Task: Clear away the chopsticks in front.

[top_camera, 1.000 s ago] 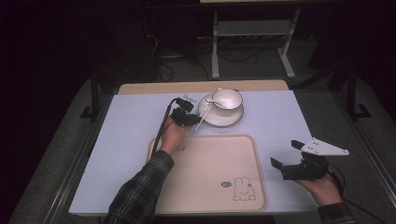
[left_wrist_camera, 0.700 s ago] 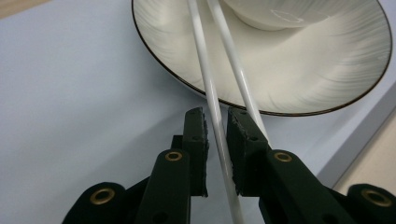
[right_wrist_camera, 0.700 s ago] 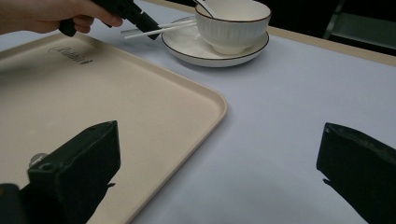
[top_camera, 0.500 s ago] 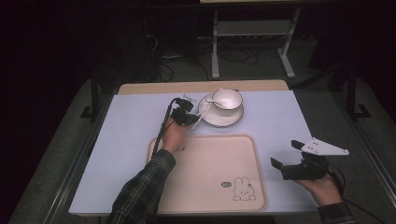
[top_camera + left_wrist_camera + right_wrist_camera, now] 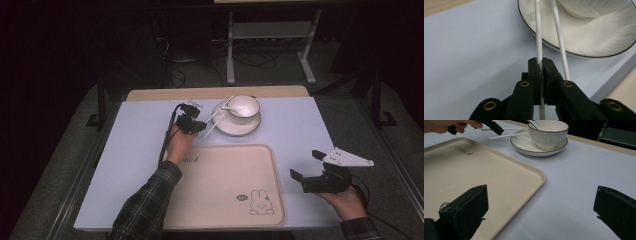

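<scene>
Nearest the person, the right gripper (image 5: 307, 175) hovers low over the pale blue surface (image 5: 300, 125) just off the right edge of the beige tray (image 5: 225, 190), its black fingers (image 5: 464, 207) spread wide apart with nothing between them. On the tray's near right corner sits a printed rabbit (image 5: 259, 202); the tray otherwise lies flat on the surface with its far edge close to the saucer (image 5: 235, 127). Farther out, the left gripper (image 5: 200, 126) is held by a hand (image 5: 179, 142) reaching past the tray's far left corner, and its fingers (image 5: 534, 71) are pressed together on a thin white stick (image 5: 538, 32), which runs forward over the saucer's rim. A second white stick (image 5: 560, 37) lies just beside it, its far part resting on the saucer and its near end passing beside the right finger. On the saucer stands a white ribbed cup (image 5: 243, 106) with a white spoon (image 5: 226, 104) leaning out of it. Beyond the surface's wooden far edge is a dark floor with a metal stand (image 5: 270, 35) and cables.
</scene>
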{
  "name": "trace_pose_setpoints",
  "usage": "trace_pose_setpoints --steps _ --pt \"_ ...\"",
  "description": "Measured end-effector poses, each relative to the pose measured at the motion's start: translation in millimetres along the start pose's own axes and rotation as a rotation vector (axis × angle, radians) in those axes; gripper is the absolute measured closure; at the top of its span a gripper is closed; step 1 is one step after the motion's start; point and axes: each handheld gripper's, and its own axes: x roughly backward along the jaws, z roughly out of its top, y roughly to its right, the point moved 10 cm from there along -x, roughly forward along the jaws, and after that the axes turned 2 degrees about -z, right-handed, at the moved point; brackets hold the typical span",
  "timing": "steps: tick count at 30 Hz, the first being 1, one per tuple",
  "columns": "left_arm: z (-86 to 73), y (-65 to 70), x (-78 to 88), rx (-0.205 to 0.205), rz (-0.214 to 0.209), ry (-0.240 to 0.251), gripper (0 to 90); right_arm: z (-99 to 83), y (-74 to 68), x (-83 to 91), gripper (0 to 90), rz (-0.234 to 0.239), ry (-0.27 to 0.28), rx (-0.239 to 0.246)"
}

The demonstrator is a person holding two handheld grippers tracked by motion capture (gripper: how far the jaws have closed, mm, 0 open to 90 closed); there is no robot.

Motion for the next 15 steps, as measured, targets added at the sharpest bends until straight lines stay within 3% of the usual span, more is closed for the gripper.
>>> trace_pose_setpoints --steps 5,15 --pt "-8.7 -5.8 18.1 0.002 -0.023 0.006 86.1 -0.2 -0.4 -0.2 0.0 -0.001 -0.002 -0.001" --pt "-33.6 -19.1 59.7 0.024 -0.029 0.029 86.2 -0.9 -0.4 -0.5 0.0 -0.004 -0.006 0.003"
